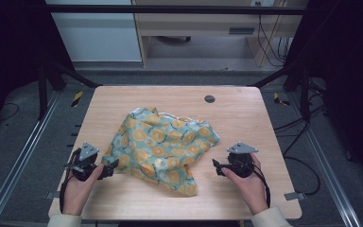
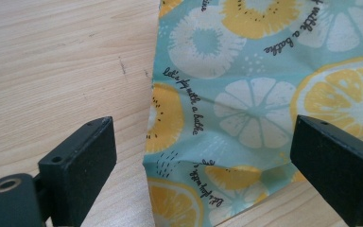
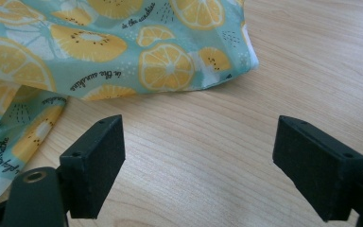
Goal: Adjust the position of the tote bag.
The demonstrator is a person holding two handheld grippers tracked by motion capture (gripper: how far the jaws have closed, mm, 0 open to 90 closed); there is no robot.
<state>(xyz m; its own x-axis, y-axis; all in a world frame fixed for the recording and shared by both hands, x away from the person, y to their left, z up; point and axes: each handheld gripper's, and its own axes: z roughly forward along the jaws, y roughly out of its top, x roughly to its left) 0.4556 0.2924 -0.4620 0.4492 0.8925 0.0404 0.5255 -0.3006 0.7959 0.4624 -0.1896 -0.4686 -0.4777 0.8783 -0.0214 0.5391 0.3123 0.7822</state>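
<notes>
A crumpled cloth (image 1: 163,149) lies on the wooden table (image 1: 246,118), a little toward the near edge and roughly midway between the left and right edges. It is teal, printed with yellow and white citrus slices, and small black script runs between the fruit. In the left gripper view the cloth (image 2: 264,94) carries the words "let's fry with a bathe", as near as I can read them, repeated further down; in the right gripper view the cloth (image 3: 113,52) shows "in the sunshine", or something close to it, in the same hand.

The cloth's long axis runs from the far left toward the near right, and one pointed corner reaches toward the near edge. Its surface is rumpled, with a raised fold along the far side and a white hem showing there.

The left gripper (image 1: 105,170) sits near the near left corner, aimed right at the cloth's left edge. Its jaws stand wide apart, with the cloth's edge lying between them and neither pad pressing on it. The right gripper (image 1: 217,166) is toward the near right, aimed left, just clear of the cloth. Its jaws gape too, with bare wood between them.

A small dark round cap (image 1: 210,99) is set in the table near the far edge.
</notes>
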